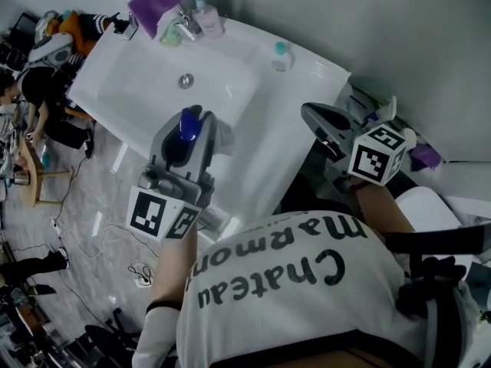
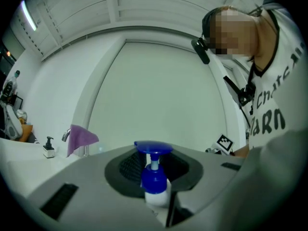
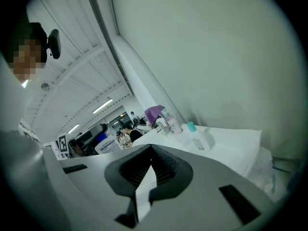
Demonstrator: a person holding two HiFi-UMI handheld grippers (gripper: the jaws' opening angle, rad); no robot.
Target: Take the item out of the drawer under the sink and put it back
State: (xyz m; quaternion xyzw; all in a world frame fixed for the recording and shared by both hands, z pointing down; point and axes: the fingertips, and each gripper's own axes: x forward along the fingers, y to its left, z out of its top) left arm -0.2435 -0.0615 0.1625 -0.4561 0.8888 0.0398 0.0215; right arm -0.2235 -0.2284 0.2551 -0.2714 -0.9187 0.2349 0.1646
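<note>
The left tongs (image 1: 186, 139) are closed narrowly on a small pump bottle (image 2: 154, 178). Its white body sits upright between the pads and its blue pump head stands clear above them. In the head view the bottle hangs over the near edge of the white sink (image 1: 126, 90), above the basin and well apart from the drain (image 1: 186, 80). The right tongs (image 3: 150, 170) are drawn together with only a thin slit between the pads and carry nothing. They sit off the sink's right end, beside a dark gap below the surface that may be the drawer, though the person's white shirt (image 1: 307, 297) hides most of it. Each tool carries its marker cube, the left one (image 1: 161, 213) near the person's forearm and the right one (image 1: 377, 153) by the wall. At the far end of the surface a purple cloth (image 1: 157, 6) is draped by the faucet (image 1: 184, 26), with a pinkish bottle (image 1: 209, 18) just beside it. A small bottle with a teal cap (image 1: 281, 54) stands further right on the rim.
</note>
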